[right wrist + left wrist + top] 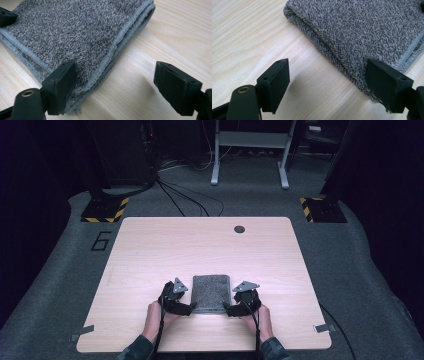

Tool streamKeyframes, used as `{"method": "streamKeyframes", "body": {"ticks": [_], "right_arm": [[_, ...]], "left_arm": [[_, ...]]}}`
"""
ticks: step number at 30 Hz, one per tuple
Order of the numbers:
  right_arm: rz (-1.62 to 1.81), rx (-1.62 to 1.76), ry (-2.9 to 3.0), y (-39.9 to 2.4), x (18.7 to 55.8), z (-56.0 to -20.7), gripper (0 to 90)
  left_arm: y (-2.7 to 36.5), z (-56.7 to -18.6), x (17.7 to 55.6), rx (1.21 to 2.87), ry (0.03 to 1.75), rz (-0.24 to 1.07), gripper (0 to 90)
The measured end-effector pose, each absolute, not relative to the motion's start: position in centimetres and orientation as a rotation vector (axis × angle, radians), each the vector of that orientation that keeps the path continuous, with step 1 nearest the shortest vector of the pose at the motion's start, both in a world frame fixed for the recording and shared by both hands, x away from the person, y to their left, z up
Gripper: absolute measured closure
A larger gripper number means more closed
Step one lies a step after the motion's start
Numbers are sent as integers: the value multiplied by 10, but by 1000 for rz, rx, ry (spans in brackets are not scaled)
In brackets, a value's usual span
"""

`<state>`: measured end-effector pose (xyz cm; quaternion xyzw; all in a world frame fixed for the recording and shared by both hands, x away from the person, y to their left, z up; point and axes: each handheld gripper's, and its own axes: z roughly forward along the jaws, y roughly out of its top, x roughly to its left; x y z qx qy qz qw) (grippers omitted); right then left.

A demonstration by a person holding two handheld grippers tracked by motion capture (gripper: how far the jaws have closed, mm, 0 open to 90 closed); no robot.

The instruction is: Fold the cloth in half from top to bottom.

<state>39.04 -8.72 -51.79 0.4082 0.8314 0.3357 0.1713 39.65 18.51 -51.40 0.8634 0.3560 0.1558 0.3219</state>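
A folded grey towel (pixel 211 292) lies flat near the front of the light wooden table (pixel 200 245). My left gripper (pixel 192 307) sits low at its near left corner, held in a hand. In the left gripper view the towel (pixel 362 27) has a rounded folded edge; my left gripper (pixel 328 75) is open, one jaw over the towel's corner, the other over bare wood. My right gripper (pixel 227 308) is at the near right corner. In the right gripper view the towel's (pixel 75 30) stitched edges are stacked; my right gripper (pixel 115 75) is open, straddling that corner.
A dark round hole (pixel 239 229) sits near the table's far edge. Tape strips (pixel 81 332) mark the front corners. Beyond the table, striped stand bases (pixel 105 210), a white frame (pixel 250 150) and cables rest on grey carpet.
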Motion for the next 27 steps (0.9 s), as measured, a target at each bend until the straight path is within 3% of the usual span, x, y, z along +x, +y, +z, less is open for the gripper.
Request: {"method": "streamKeyframes", "body": {"ticks": [9, 16, 27], "right_arm": [[1039, 1208, 2287, -97, 413, -492, 170], [973, 1246, 2302, -85, 439, -500, 169], [900, 1260, 2319, -80, 445, -511, 170]], "left_arm": [[196, -495, 419, 2178, 1001, 379, 134], [183, -506, 449, 2225, 1070, 401, 118], [184, -510, 451, 2232, 1093, 409, 95]]}}
